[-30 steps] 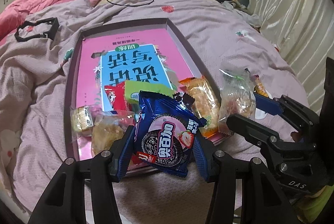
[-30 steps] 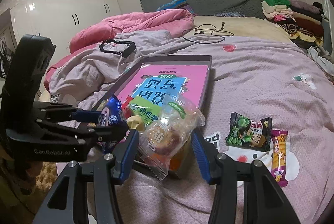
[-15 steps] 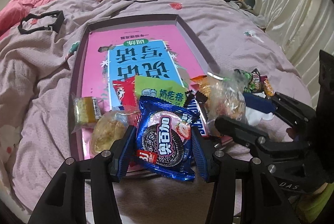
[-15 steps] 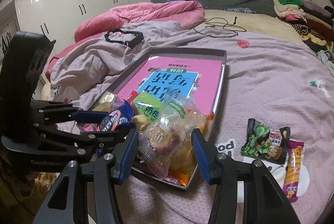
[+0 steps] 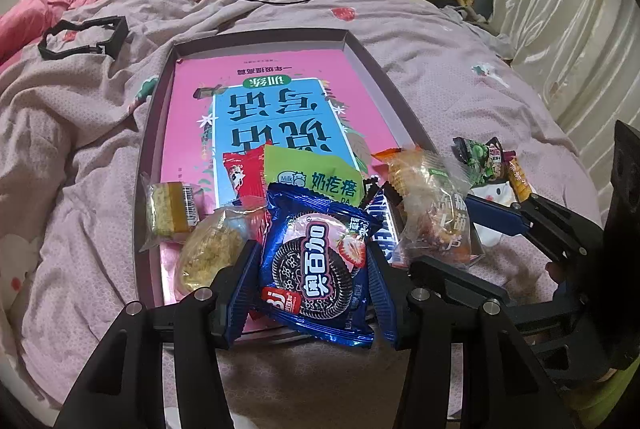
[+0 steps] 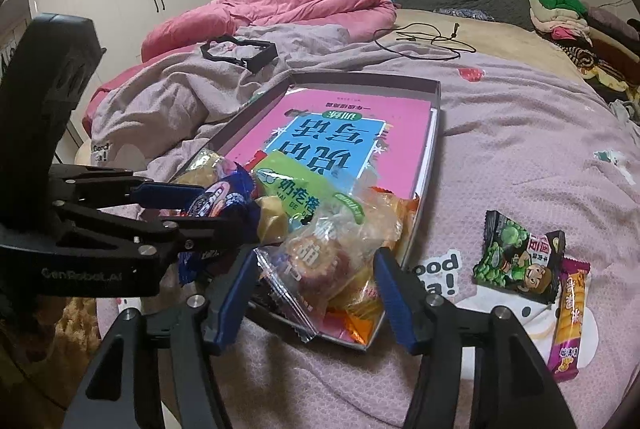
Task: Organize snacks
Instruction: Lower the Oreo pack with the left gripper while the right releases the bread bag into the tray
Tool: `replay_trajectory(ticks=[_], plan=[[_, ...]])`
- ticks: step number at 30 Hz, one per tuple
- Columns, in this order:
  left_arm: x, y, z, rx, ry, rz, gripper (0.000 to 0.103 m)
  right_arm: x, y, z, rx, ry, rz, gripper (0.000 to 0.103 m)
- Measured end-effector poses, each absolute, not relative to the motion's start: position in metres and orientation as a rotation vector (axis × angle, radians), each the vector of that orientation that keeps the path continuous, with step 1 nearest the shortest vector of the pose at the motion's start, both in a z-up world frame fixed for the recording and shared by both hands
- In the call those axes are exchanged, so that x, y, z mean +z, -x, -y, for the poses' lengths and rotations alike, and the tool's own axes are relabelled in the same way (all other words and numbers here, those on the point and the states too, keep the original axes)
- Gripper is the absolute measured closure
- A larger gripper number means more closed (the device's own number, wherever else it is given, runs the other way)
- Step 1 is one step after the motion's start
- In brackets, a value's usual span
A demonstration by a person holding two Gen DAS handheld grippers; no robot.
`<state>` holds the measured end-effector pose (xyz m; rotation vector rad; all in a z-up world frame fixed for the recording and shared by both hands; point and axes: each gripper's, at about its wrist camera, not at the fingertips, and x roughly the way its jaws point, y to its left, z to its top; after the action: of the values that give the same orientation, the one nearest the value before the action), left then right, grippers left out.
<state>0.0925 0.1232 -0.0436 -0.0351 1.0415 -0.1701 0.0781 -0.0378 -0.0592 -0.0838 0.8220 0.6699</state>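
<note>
Snacks are being gathered at the near end of the shallow box (image 5: 362,47). On the left, the blue cookie packet (image 5: 316,263) is held upright between the left gripper (image 5: 314,289) pads, over the box's near edge. On the right, the clear pastry bag (image 6: 320,261) lies between the right gripper (image 6: 316,289) jaws, which are opening; the pads appear clear of it. Two packets (image 6: 520,261) lie outside, nearer the right hand.
</note>
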Motion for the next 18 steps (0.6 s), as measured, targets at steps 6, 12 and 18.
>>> replay_trajectory(ticks=[6,12,18], plan=[[-0.043,-0.093,-0.123,-0.17,0.032,-1.042,0.049,-0.054,-0.073,0.043,0.664,0.076,-0.8,0.039],[-0.042,-0.092,-0.121,-0.173,0.021,-1.038,0.049,-0.05,-0.072,0.051,0.652,0.055,-0.784,0.037],[-0.039,-0.092,-0.117,-0.174,0.007,-1.031,0.049,-0.047,-0.071,0.06,0.639,0.034,-0.775,0.036]])
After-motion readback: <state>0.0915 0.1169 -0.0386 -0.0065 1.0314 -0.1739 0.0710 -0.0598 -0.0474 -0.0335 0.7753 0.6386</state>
